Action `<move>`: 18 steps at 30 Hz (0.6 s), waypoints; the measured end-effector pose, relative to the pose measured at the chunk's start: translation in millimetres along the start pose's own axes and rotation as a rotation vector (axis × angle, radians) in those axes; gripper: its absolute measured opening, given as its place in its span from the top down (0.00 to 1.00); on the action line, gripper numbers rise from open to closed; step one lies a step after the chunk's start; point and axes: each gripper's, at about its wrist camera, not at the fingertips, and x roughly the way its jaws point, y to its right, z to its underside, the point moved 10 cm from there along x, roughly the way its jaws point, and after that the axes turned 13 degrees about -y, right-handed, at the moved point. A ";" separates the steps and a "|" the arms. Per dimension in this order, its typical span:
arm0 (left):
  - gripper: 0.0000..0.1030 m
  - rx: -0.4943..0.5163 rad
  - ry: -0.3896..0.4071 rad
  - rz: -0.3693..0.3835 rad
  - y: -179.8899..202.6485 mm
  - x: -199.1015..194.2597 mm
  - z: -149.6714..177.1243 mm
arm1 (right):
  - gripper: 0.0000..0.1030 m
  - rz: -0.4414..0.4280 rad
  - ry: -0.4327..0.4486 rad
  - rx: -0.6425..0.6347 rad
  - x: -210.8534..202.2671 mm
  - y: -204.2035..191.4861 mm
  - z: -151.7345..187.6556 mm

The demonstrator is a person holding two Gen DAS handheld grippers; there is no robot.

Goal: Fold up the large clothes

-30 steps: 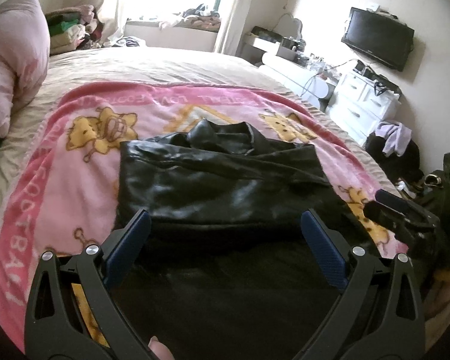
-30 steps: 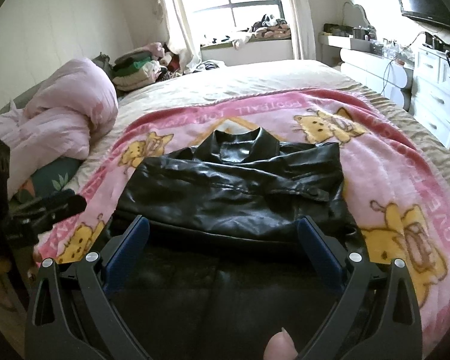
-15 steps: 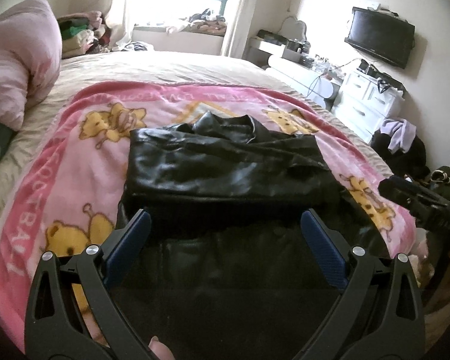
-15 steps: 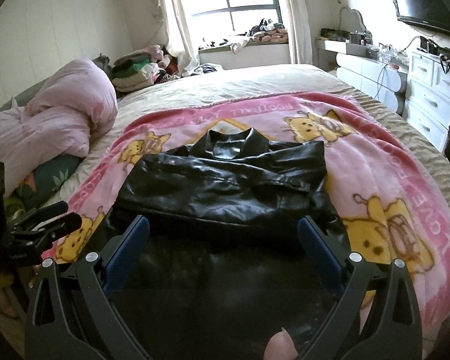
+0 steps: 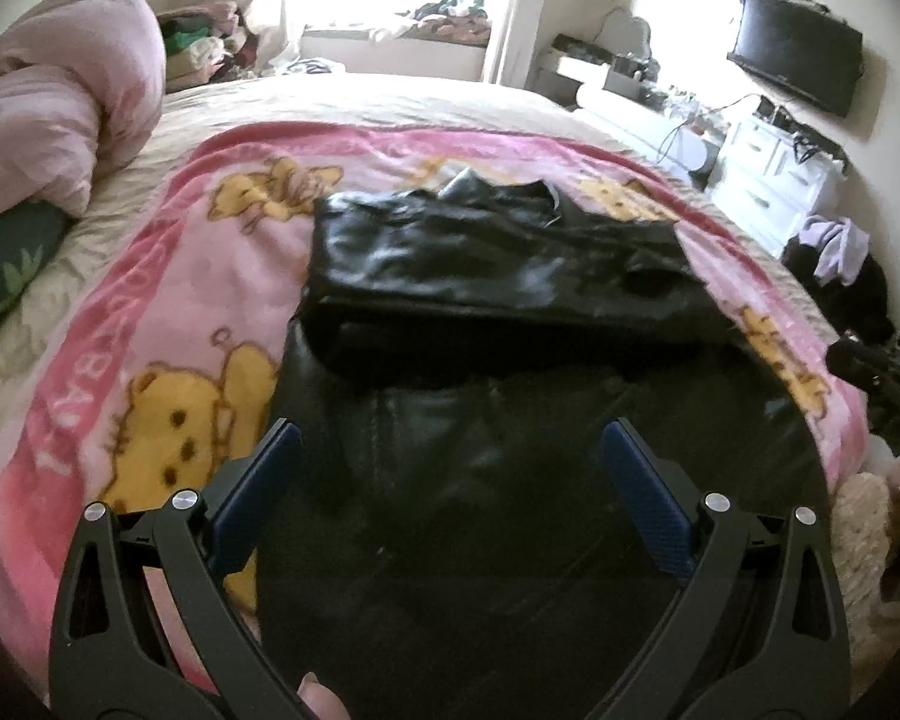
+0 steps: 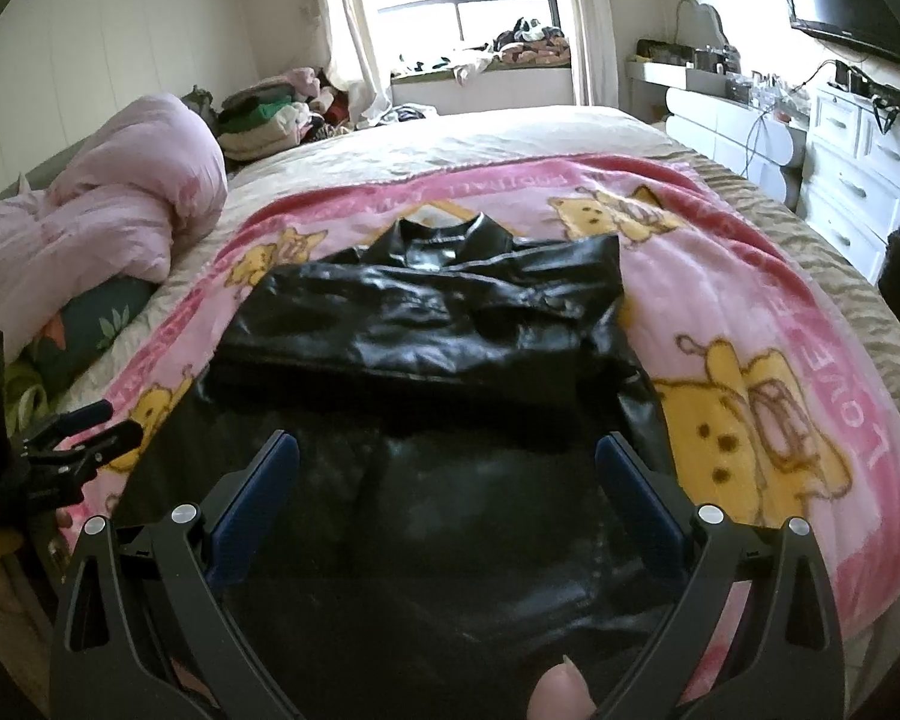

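Left wrist view: my left gripper (image 5: 450, 444) and right gripper (image 6: 447, 450) were wide open, holding nothing, above the shiny black leather jacket (image 5: 498, 264) on the pink bear blanket (image 5: 150, 324).

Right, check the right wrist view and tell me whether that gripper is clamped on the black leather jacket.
No: the right gripper is wide open above the black leather jacket, gripping nothing.
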 end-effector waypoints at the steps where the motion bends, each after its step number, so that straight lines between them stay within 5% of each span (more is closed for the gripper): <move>1: 0.09 -0.007 -0.010 -0.007 -3.9 1.2 4.6 | 0.04 0.003 -0.011 0.000 2.1 3.3 4.8; 11: 0.09 -0.122 -0.096 -0.043 -57.1 8.8 45.5 | 0.04 0.029 -0.079 0.034 11.4 34.3 40.7; 18: 0.09 -0.158 -0.174 0.077 -60.4 19.6 76.5 | 0.04 0.045 -0.116 0.037 15.9 45.9 61.4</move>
